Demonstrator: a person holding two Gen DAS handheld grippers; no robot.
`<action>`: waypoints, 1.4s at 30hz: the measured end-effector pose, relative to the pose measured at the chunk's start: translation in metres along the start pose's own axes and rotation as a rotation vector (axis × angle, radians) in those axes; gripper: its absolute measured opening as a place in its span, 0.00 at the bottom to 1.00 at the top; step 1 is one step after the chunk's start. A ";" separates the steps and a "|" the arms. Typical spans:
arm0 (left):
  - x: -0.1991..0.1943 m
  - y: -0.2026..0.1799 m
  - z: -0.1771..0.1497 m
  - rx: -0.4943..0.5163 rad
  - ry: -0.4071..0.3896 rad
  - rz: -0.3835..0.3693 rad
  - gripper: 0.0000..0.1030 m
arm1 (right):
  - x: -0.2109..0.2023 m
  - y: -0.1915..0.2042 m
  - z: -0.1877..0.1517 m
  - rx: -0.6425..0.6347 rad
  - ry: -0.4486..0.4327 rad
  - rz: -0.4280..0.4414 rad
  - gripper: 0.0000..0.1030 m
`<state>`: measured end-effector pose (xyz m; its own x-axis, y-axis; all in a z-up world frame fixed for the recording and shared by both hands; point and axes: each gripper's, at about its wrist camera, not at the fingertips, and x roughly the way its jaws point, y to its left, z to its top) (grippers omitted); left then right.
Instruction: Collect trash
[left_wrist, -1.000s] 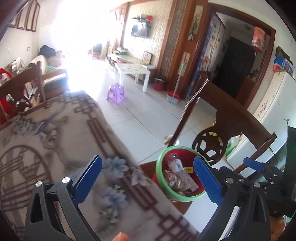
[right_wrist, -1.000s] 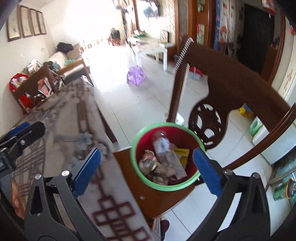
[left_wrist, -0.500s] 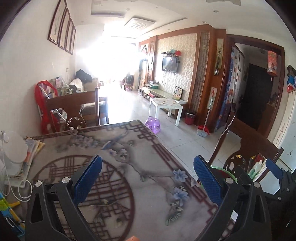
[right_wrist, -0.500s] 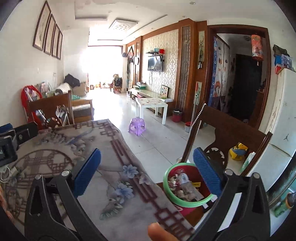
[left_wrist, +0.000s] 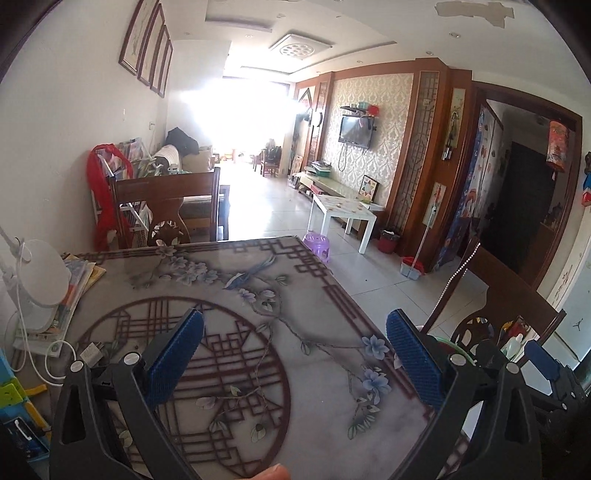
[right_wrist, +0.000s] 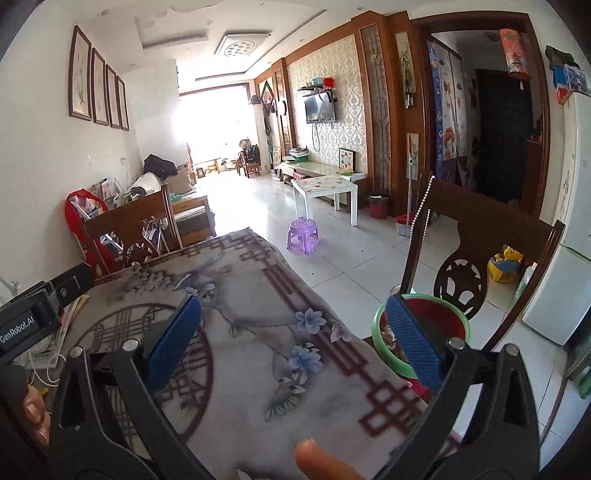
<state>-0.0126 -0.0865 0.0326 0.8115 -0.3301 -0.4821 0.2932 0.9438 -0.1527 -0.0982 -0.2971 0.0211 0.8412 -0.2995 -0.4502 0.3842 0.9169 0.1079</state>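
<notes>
Tongs, left (left_wrist: 293, 354) and right (right_wrist: 291, 341), are held released and empty above the patterned tabletop (left_wrist: 258, 295). No loose trash is seen there; collected trash lies in the green-rimmed bin (right_wrist: 458, 317) beside it. Collection is judged nearly finished; a final search is called for.

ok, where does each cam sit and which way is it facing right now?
Left wrist: on the left gripper, above the table, facing down the room to the bright window; open blue pads and a fingertip show.
Right wrist: on the right gripper, over the table's right edge, same heading; open pads, fingers, the left gripper's body at left, the bin at right.
Shared: table, purple stool, white table, TV.
</notes>
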 end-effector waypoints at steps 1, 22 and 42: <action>-0.001 0.001 -0.001 -0.005 0.002 -0.003 0.92 | -0.001 0.001 0.000 -0.004 -0.001 0.000 0.95; -0.006 0.007 0.000 -0.017 0.021 0.029 0.92 | -0.006 0.014 -0.004 -0.029 0.011 0.018 0.95; -0.005 0.011 0.000 -0.024 0.031 0.036 0.92 | -0.004 0.010 -0.006 -0.017 0.024 0.011 0.95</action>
<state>-0.0134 -0.0742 0.0335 0.8055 -0.2952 -0.5139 0.2512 0.9554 -0.1550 -0.0994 -0.2851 0.0187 0.8359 -0.2830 -0.4704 0.3680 0.9247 0.0977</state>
